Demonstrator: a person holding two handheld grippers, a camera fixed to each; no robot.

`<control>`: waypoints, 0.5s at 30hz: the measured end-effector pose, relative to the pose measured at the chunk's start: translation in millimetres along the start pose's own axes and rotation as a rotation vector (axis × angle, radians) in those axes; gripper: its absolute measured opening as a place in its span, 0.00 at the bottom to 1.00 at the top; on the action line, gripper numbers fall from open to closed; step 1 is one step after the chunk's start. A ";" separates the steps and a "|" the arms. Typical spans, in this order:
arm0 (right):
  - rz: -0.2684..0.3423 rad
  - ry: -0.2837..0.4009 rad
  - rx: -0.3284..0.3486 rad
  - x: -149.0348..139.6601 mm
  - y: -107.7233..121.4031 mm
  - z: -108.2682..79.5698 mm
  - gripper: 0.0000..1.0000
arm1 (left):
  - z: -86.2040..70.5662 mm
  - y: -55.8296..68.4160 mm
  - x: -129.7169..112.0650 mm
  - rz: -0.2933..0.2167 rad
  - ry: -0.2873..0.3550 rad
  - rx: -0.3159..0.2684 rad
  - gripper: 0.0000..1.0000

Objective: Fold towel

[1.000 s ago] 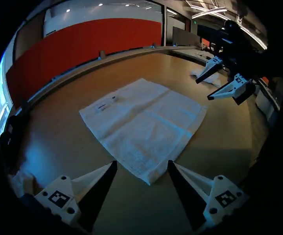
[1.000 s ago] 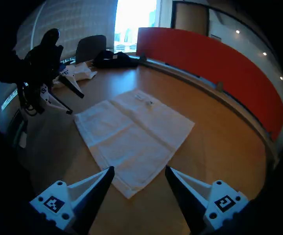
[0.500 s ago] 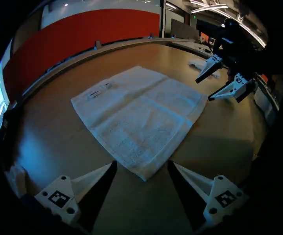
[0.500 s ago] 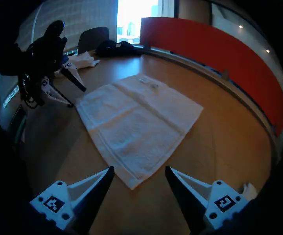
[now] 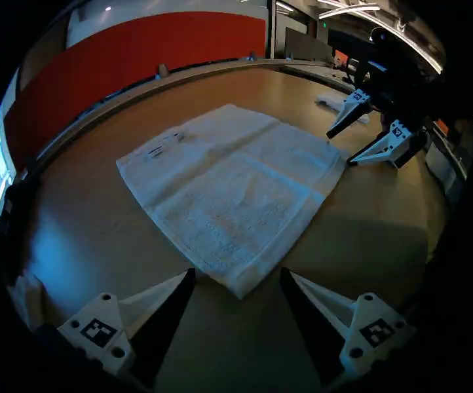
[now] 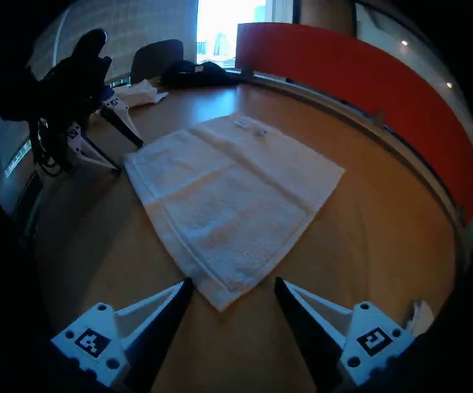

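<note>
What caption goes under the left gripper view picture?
Open left gripper faces a corner of the flat white towel.

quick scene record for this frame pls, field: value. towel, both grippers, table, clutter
target: white towel, spread flat on the table, unfolded, crease lines visible
tag: small label near one far edge of the towel
left: left gripper open, a towel corner between its fingers, not gripped
right: right gripper open, at an adjacent towel corner, not gripped
surface: wooden table
clutter: crumpled white cloth and dark bundle at the far end
backdrop: red partition
</note>
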State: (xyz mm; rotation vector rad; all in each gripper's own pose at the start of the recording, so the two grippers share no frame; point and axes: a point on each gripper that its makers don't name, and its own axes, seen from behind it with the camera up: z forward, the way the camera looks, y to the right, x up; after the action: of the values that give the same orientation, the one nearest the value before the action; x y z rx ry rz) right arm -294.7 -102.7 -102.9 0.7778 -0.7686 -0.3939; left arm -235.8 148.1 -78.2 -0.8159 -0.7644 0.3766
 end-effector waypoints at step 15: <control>0.027 -0.001 0.033 -3.5 -7.3 -1.6 0.66 | 0.1 -2.3 0.7 -0.034 -0.015 0.022 0.86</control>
State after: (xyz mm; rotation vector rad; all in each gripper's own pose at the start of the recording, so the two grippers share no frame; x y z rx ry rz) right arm -296.2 -104.7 -110.8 0.7971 -0.7871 -0.3577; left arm -235.3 147.0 -76.1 -0.7792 -0.7855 0.3604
